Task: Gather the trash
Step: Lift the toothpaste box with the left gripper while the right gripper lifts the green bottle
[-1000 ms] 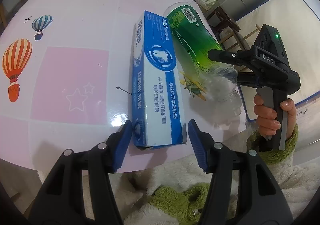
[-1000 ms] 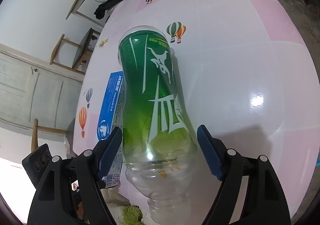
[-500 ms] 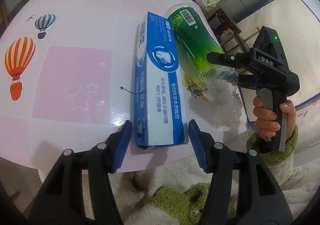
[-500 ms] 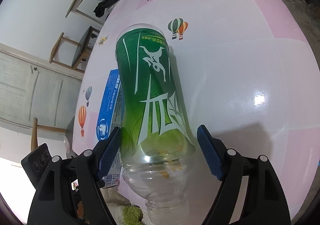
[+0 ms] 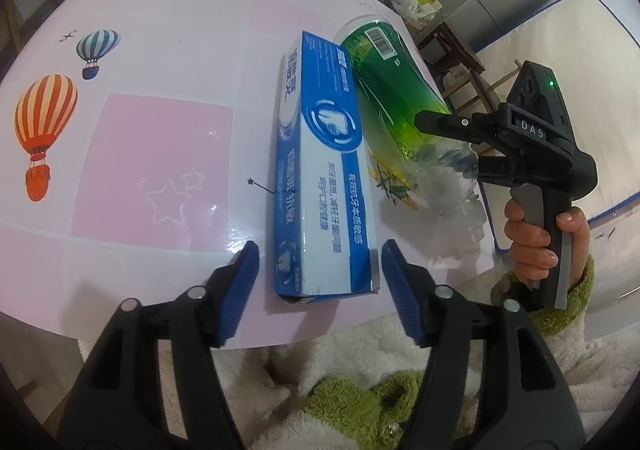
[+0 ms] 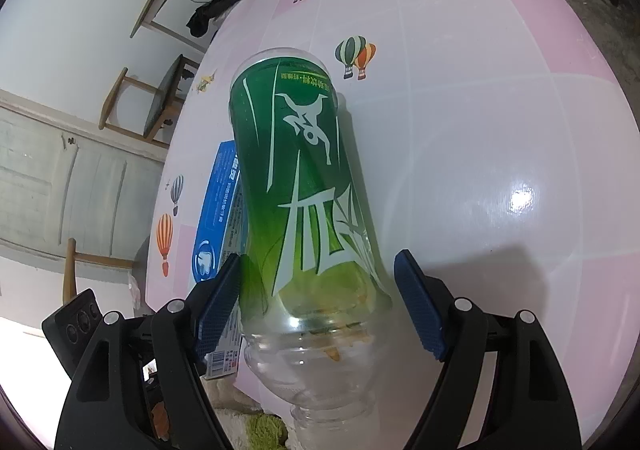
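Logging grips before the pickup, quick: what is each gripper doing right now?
Left gripper: open, fingers either side of the blue box, not clamped.
Right gripper: open around the green bottle, not clamped.

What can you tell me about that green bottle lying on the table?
The bottle is clear plastic with a green label wrap bearing white characters and a barcode. It lies on its side on the table, neck toward the near edge and overhanging it; no cap is visible. It looks nearly empty, with orange bits inside near the shoulder. The blue box lies alongside it. The right gripper straddles its lower label, open.
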A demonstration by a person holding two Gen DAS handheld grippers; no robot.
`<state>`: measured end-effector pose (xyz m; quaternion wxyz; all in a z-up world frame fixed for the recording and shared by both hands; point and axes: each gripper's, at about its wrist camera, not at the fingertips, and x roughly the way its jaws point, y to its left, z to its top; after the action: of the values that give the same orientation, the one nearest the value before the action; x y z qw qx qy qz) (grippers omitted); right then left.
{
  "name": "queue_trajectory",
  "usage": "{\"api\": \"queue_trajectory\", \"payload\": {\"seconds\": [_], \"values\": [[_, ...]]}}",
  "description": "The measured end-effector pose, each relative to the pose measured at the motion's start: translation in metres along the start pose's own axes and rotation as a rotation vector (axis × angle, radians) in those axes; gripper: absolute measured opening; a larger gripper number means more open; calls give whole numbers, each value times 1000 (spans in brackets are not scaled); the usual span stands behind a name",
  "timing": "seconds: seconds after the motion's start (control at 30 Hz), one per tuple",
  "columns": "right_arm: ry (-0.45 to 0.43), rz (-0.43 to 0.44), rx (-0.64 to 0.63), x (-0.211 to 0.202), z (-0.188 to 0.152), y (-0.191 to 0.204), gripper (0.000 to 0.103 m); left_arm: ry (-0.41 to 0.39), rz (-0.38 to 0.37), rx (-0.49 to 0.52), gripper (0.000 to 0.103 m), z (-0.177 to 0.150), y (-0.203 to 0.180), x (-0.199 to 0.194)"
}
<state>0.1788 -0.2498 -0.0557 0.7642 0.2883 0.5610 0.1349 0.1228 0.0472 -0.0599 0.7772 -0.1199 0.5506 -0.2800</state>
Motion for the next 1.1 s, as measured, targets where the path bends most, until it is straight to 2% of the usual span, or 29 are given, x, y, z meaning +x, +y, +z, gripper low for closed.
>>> {"api": "queue_trajectory", "payload": {"seconds": [0.1, 0.2, 0.47, 0.73, 0.83, 1.0, 1.1], "values": [[-10, 7, 8, 0, 0, -1, 75, -12, 1, -3, 62, 1, 1, -2], [-18, 26, 13, 0, 0, 0, 69, -22, 3, -10, 62, 2, 2, -3], [-75, 6, 50, -9, -2, -10, 68, -51, 7, -24, 64, 8, 4, -3], [-117, 13, 104, -21, -15, -24, 68, -75, 44, 37, 64, 32, -12, 12], [-123, 28, 112, -21, -16, -26, 68, -76, 89, 68, 64, 44, -21, 24], [-134, 31, 110, -20, -16, -26, 68, -82, 244, 147, 61, 59, -35, 44], [-138, 34, 107, -20, -17, -27, 68, -73, 281, 165, 53, 61, -38, 49]]}}
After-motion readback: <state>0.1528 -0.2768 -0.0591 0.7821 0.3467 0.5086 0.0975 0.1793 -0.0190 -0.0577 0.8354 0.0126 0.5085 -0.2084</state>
